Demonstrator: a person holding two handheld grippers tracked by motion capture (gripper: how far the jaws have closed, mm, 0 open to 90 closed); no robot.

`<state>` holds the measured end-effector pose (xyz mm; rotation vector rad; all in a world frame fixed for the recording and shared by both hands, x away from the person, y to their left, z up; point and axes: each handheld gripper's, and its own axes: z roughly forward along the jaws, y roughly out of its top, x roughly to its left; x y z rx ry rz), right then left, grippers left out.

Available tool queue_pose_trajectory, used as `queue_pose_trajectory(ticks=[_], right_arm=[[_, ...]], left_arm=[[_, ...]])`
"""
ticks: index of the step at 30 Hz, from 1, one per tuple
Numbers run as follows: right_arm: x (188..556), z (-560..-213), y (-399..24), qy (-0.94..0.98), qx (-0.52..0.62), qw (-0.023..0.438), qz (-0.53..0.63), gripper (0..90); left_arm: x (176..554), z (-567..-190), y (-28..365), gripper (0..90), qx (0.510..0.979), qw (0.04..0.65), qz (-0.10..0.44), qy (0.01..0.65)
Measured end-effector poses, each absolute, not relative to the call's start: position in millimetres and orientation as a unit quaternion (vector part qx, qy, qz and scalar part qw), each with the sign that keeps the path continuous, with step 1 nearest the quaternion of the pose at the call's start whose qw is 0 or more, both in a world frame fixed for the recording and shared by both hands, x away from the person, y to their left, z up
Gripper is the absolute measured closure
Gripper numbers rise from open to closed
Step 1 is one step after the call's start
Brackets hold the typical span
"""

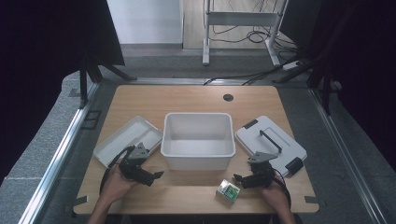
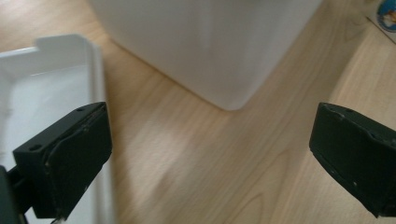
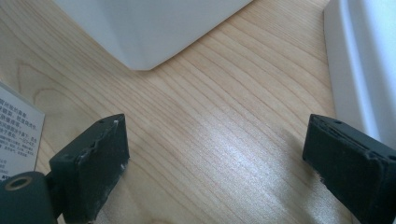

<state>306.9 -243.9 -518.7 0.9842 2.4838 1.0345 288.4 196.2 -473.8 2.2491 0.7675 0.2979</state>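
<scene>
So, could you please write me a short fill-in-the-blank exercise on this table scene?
1. The white bin in the middle of the table holds ____.
2. The lid with the black handle lies to the bin's ____.
3. The small green box lies nearest the ____ tongs.
4. The left tongs stand ____, gripping nothing.

Missing words: nothing; right; right; open

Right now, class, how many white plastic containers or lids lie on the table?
3: the shallow tray at left, the deep bin in the middle, and the flat lid with a black handle at right. None seems hidden.
</scene>
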Motion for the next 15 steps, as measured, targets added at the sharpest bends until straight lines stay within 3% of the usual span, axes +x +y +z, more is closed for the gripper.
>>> queue_pose_trajectory(ticks=[15], right_arm=[[307, -519, -244, 0.859, 0.341, 0.138, 0.358, 6.7]], left_arm=[[280, -521, 174, 0.0, 0.885, 0.341, 0.096, 0.301]])
